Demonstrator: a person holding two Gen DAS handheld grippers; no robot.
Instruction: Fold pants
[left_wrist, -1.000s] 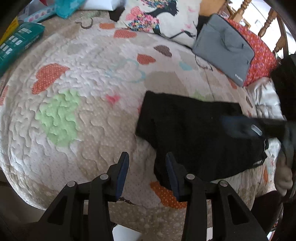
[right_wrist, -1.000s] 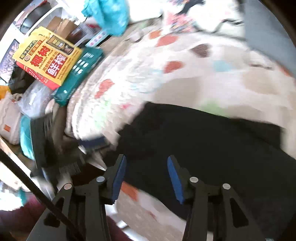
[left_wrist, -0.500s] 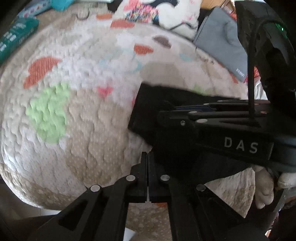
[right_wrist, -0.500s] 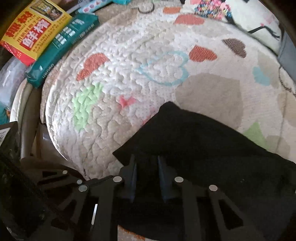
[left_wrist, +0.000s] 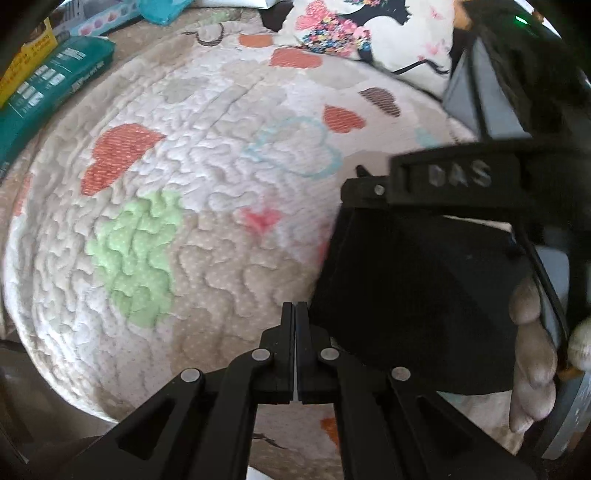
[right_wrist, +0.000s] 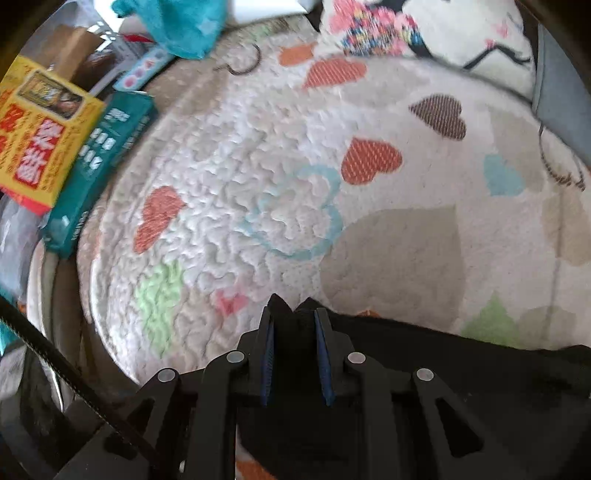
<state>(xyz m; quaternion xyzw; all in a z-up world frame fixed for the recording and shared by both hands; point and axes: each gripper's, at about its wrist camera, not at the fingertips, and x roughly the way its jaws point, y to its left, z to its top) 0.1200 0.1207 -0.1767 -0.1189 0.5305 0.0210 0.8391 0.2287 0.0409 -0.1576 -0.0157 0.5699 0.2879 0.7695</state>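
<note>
The folded black pants (left_wrist: 413, 288) lie on a quilted bedspread with coloured hearts (left_wrist: 207, 192). My left gripper (left_wrist: 296, 310) is shut and empty, just left of the pants' near edge. My right gripper (right_wrist: 293, 314) is shut on the pants (right_wrist: 461, 369), with black cloth bunched between its blue pads at the left corner. In the left wrist view the right gripper's body crosses above the pants, and the hand holding it shows at the right edge.
A teal box (right_wrist: 99, 173) and a yellow-red box (right_wrist: 40, 136) lie at the quilt's left edge. A patterned pillow (left_wrist: 369, 33) and a grey pouch (left_wrist: 476, 99) sit at the back right. A teal cloth (right_wrist: 181, 22) lies at the back.
Both grippers were open a second ago. The left one closed empty. The right one came down on the pants' left corner and closed on the cloth.
</note>
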